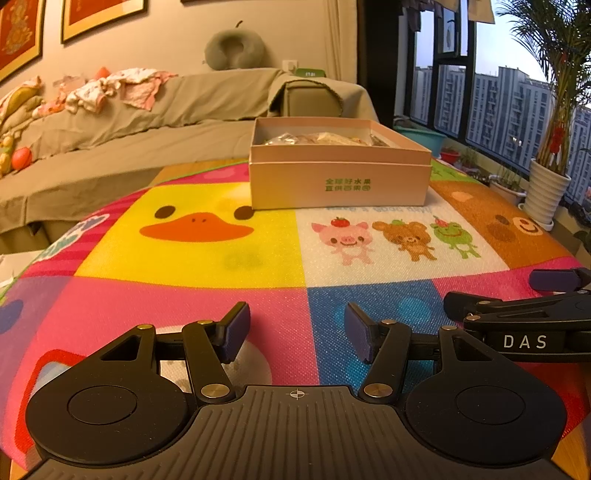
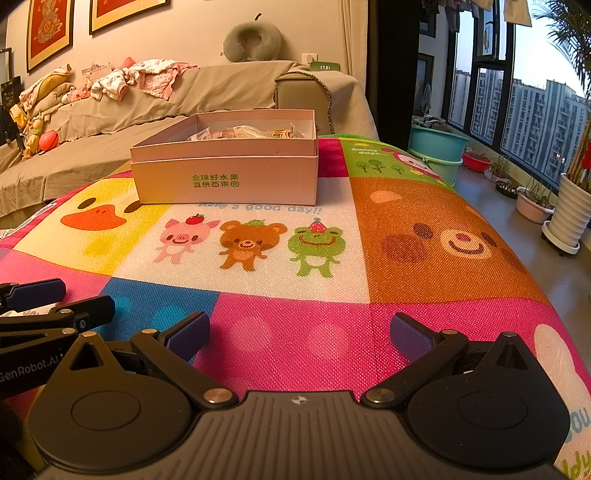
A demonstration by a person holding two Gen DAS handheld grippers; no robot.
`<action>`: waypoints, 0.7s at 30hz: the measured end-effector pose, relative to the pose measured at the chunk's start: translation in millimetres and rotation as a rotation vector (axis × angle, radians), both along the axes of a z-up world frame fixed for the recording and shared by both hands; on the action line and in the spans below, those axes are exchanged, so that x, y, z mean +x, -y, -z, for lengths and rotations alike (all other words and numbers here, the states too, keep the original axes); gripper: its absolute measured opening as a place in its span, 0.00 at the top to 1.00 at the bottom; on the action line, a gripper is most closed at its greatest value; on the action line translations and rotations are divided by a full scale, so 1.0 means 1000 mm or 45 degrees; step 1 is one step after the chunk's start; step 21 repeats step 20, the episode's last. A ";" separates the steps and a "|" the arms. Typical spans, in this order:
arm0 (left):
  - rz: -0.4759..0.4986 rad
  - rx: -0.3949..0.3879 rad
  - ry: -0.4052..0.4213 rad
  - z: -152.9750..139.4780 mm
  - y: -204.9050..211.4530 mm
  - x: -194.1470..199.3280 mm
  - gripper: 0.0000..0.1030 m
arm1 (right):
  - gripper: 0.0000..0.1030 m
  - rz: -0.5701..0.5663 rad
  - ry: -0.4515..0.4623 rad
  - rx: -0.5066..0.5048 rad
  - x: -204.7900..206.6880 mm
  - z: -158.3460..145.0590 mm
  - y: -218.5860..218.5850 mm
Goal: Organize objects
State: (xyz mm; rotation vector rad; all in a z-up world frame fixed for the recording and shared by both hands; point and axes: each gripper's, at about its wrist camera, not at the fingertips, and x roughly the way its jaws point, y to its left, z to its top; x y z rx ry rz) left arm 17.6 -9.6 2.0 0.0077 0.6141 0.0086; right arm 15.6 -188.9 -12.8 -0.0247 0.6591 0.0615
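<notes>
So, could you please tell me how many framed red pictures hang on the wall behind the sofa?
2. One framed picture hangs at the far left of the wall; the second framed picture hangs just to its right, above the sofa. Both are cut off by the frame's top edge, so more may be out of view.

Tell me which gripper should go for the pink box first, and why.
Left, probably. The pink box sits nearly straight ahead of the open left gripper, while in the right wrist view the box lies off to the left of the open right gripper. Both are empty.
</notes>
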 end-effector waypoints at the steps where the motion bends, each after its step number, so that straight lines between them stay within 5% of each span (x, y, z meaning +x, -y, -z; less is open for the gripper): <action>1: 0.000 0.002 0.000 0.000 0.001 0.001 0.40 | 0.00 0.000 0.000 0.001 0.000 0.000 0.000; 21: 0.003 -0.007 0.004 0.001 -0.002 0.000 0.40 | 0.00 0.000 0.000 -0.002 0.001 0.000 0.000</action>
